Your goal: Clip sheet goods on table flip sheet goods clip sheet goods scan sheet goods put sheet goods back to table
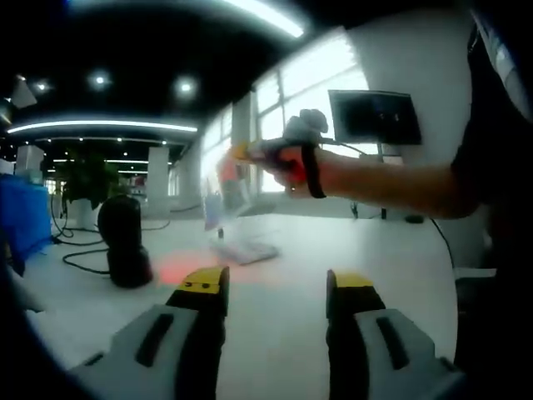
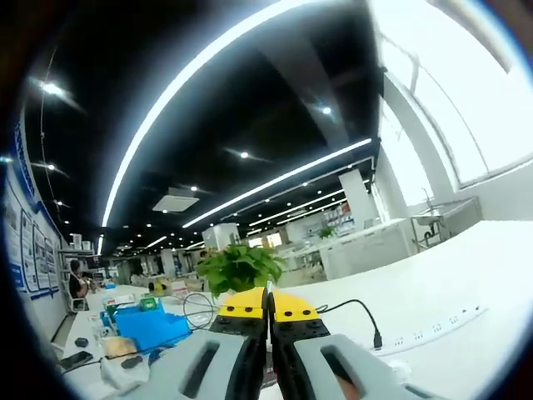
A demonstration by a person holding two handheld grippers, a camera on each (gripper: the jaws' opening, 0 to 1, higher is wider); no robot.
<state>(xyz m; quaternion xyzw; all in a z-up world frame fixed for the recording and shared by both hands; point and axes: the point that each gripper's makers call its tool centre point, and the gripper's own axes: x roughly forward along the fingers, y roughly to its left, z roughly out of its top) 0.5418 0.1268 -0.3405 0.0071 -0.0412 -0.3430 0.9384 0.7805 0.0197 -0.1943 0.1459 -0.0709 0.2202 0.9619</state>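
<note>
In the left gripper view my left gripper (image 1: 276,287) is open, with nothing between its yellow-tipped jaws, low over the white table (image 1: 333,250). From the right a person's hand holds my right gripper (image 1: 241,153) up above the table. A thin, pale sheet good (image 1: 225,193) hangs from its tip. Below it a white sheet good (image 1: 248,248) lies on the table. A black scanner (image 1: 123,242) stands to the left and casts a red glow (image 1: 179,268) on the tabletop. In the right gripper view the right gripper (image 2: 267,305) has its jaws pressed together and points up toward the room.
A monitor (image 1: 375,117) stands at the back of the table, and cables (image 1: 79,260) run behind the scanner. A blue bin (image 1: 18,218) is at the left. The right gripper view shows a potted plant (image 2: 237,268), a blue box (image 2: 150,327) and a power strip (image 2: 433,327).
</note>
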